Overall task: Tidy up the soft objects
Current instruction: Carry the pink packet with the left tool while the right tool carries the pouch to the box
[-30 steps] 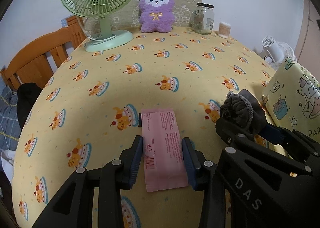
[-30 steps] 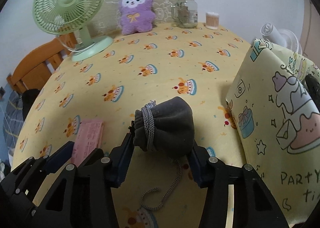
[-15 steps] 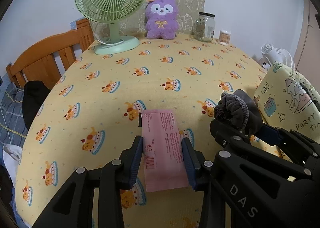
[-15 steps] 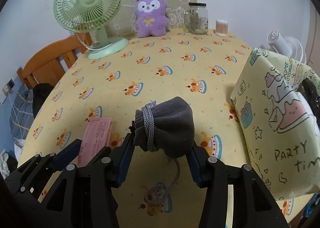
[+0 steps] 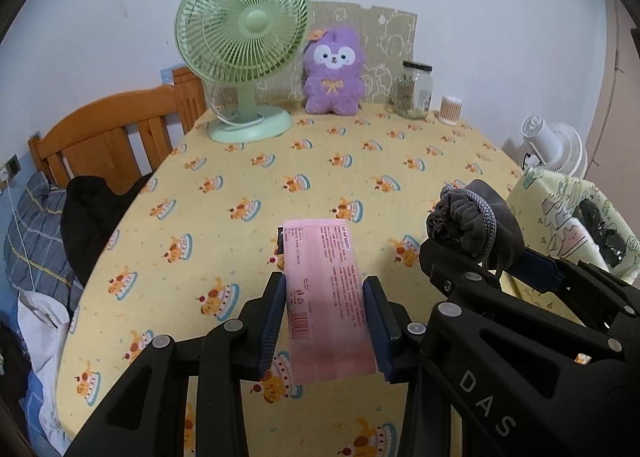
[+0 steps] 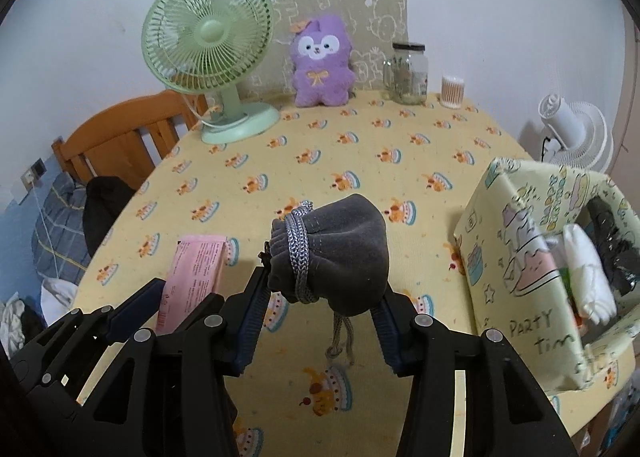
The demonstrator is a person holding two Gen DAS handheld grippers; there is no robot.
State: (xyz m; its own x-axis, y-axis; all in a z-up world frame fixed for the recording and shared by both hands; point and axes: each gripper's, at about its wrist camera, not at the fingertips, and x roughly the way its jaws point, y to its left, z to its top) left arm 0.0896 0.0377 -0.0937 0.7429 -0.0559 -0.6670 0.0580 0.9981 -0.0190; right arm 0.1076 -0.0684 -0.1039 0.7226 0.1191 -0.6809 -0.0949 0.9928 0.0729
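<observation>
A green fan [image 5: 242, 29] stands at the far left of the worktop [image 5: 224, 193], under a yellow cake-print cloth; a glass jar [image 5: 413, 90] and a tub of cotton swabs [image 5: 451, 109] stand far right; a wooden headboard [image 5: 108, 133] lies left; a white fan [image 6: 576, 129] stands off to the right.

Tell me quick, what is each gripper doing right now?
Left gripper: shut on a flat pink paper packet.
Right gripper: shut on a grey cloth drawstring pouch.
</observation>
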